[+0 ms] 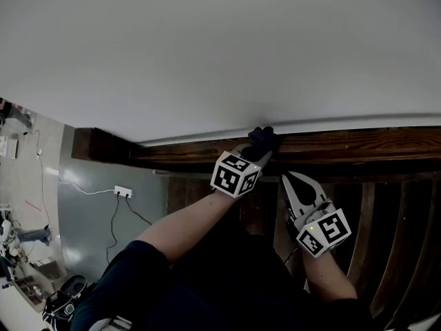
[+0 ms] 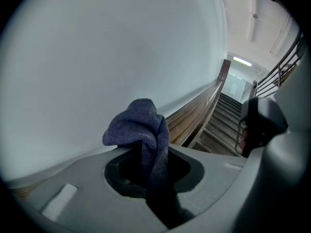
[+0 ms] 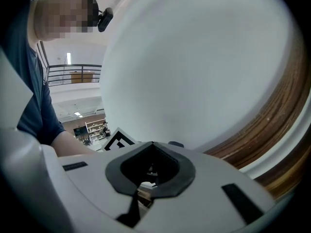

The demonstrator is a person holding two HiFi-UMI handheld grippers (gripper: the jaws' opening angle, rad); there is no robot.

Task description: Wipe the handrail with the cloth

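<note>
A dark wooden handrail (image 1: 358,145) runs along the white wall (image 1: 207,47). My left gripper (image 1: 260,150) is shut on a dark blue cloth (image 1: 264,138) and holds it against the top of the rail. In the left gripper view the cloth (image 2: 140,129) bunches up out of the closed jaws, with the rail (image 2: 200,111) climbing beyond it. My right gripper (image 1: 286,179) hangs just below the rail to the right, shut with nothing in it. In the right gripper view its jaws meet around (image 3: 146,178) with the rail (image 3: 279,123) curving at the right.
Dark wooden balusters (image 1: 362,226) stand under the rail. Down at the left a power strip (image 1: 122,192) with cables lies on the grey floor. Stairs (image 2: 221,123) rise beside the rail, and a metal railing (image 2: 282,67) is up at the right.
</note>
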